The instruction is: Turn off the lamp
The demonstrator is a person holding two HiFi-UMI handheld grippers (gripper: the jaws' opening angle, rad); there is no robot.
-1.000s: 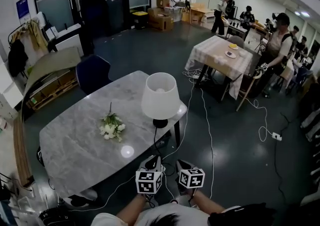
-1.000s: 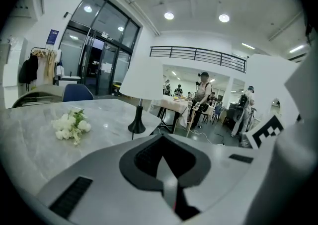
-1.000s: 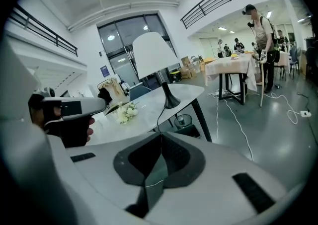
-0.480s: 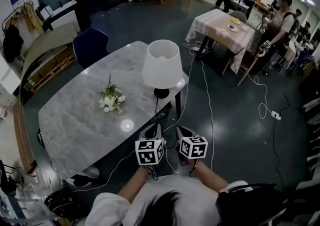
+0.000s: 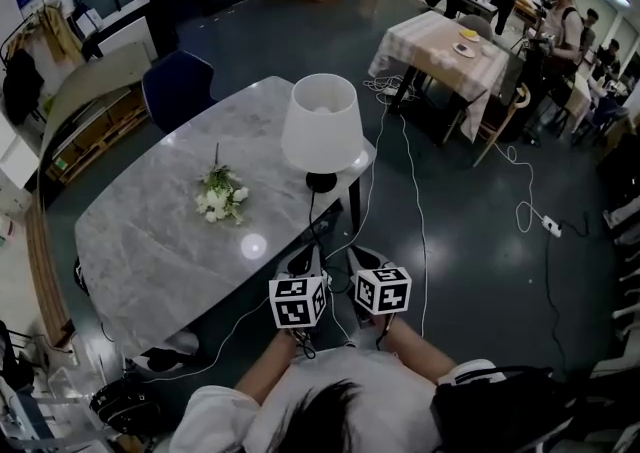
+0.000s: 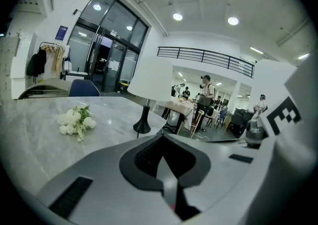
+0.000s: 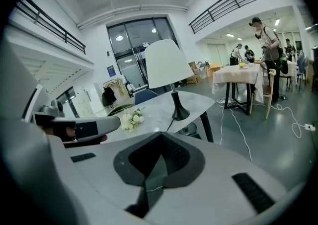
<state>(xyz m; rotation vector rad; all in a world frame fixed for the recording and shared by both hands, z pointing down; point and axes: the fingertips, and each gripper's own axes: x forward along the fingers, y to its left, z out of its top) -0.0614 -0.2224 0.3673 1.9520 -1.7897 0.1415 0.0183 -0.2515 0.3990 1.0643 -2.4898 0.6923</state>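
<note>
A dark blue chair (image 5: pixel 175 91) stands behind the big grey marble table (image 5: pixel 140 261). A small bunch of white flowers with green leaves (image 5: pixel 220 203) lies near the middle of the table. To the right of the flowers, by the table's edge, stands the lamp with a white shade and a black foot (image 5: pixel 321 126). Both claws point at the lamp from the near side of the table and are well apart from it. The left gripper (image 5: pixel 300 263) has its jaws pressed together with nothing between them. The right gripper (image 5: pixel 364 261), just beside it, is closed and empty too. Far to the right stands a table with a checked cloth (image 5: pixel 440 46), with people near it.
</note>
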